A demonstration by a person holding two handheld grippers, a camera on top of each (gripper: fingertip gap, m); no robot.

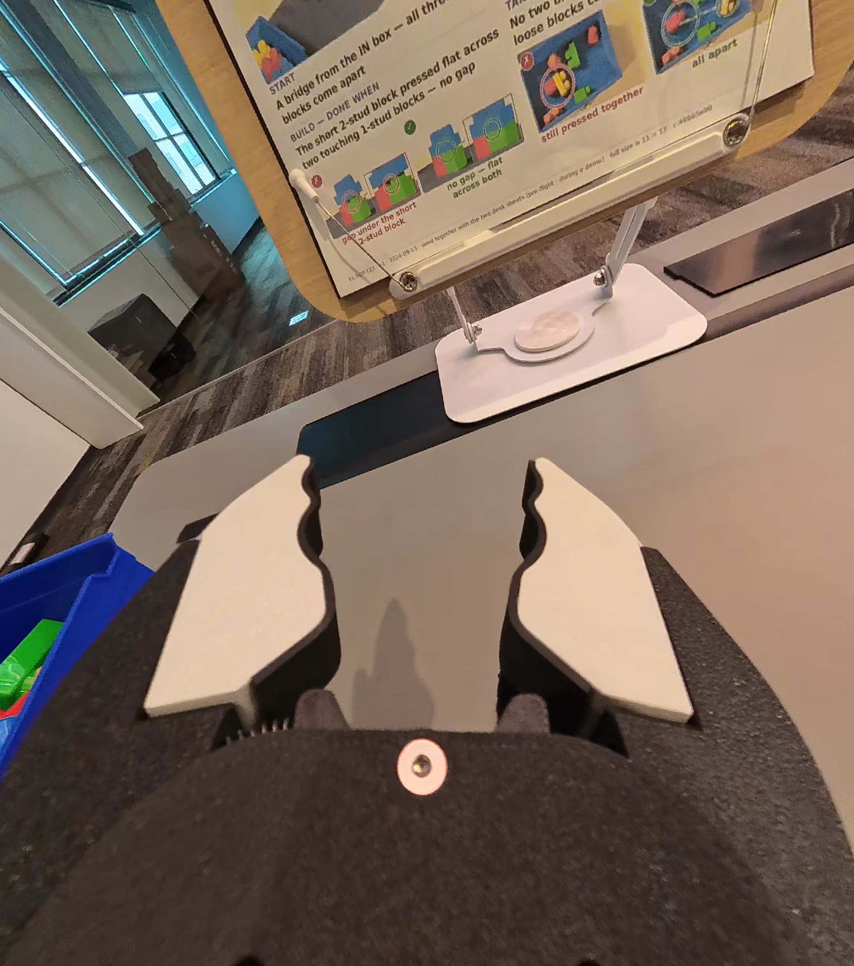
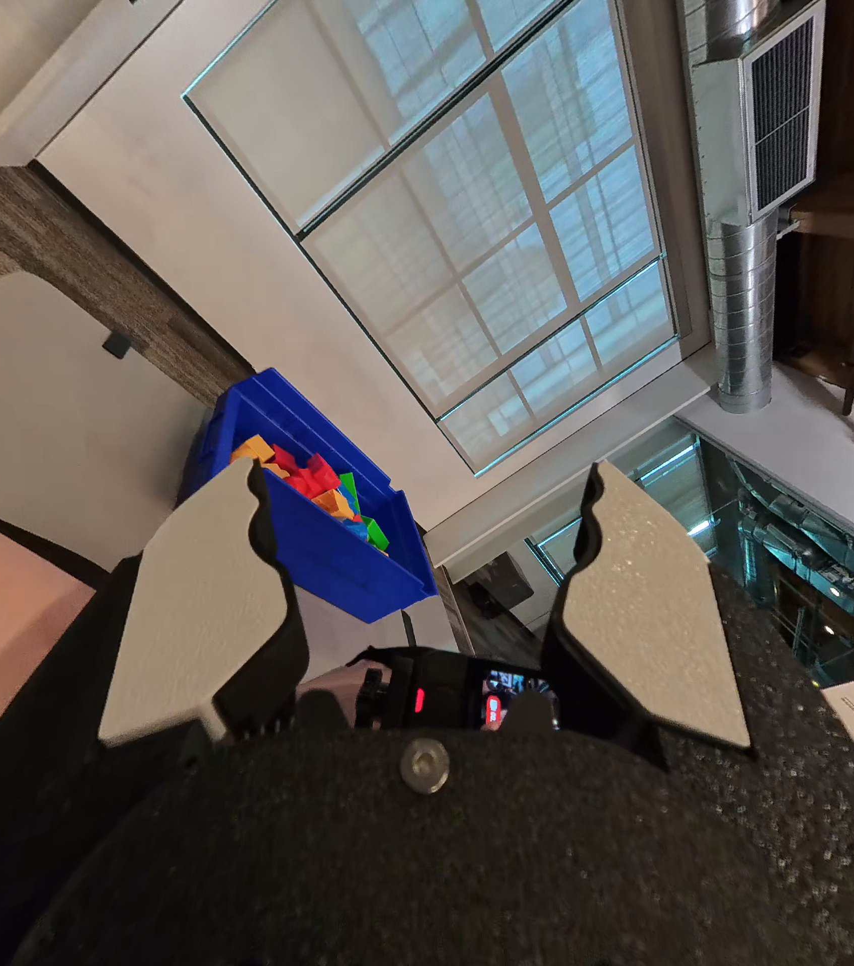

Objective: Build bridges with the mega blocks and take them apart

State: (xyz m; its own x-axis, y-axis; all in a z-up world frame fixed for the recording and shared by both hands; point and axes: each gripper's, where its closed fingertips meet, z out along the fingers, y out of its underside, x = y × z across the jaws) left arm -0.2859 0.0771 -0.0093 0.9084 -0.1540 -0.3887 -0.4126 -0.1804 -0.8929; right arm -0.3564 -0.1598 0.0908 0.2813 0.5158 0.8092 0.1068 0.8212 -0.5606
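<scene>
My left gripper [image 1: 422, 465] is open and empty above the bare grey table [image 1: 728, 549]. A blue bin [image 1: 22, 601] with several green, red, orange and blue mega blocks [image 1: 12, 674] sits at its lower left. My right gripper [image 2: 422, 473] is open and empty, rolled sideways and raised. In the right wrist view the same blue bin [image 2: 341, 564] with loose blocks [image 2: 320, 486] lies beyond the left finger [image 2: 205, 585]. The other gripper's camera body [image 2: 456, 695] shows low between the fingers.
A white stand [image 1: 571, 345] holds a wooden board with an instruction sheet [image 1: 466, 130] at the table's far edge. A dark panel [image 1: 806, 230] lies at the far right. Windows [image 2: 493, 235], a metal duct [image 2: 743, 261] and carpeted floor [image 1: 268, 366] lie beyond the table. One gripper's finger ends stand about 25 centimeters off the other's.
</scene>
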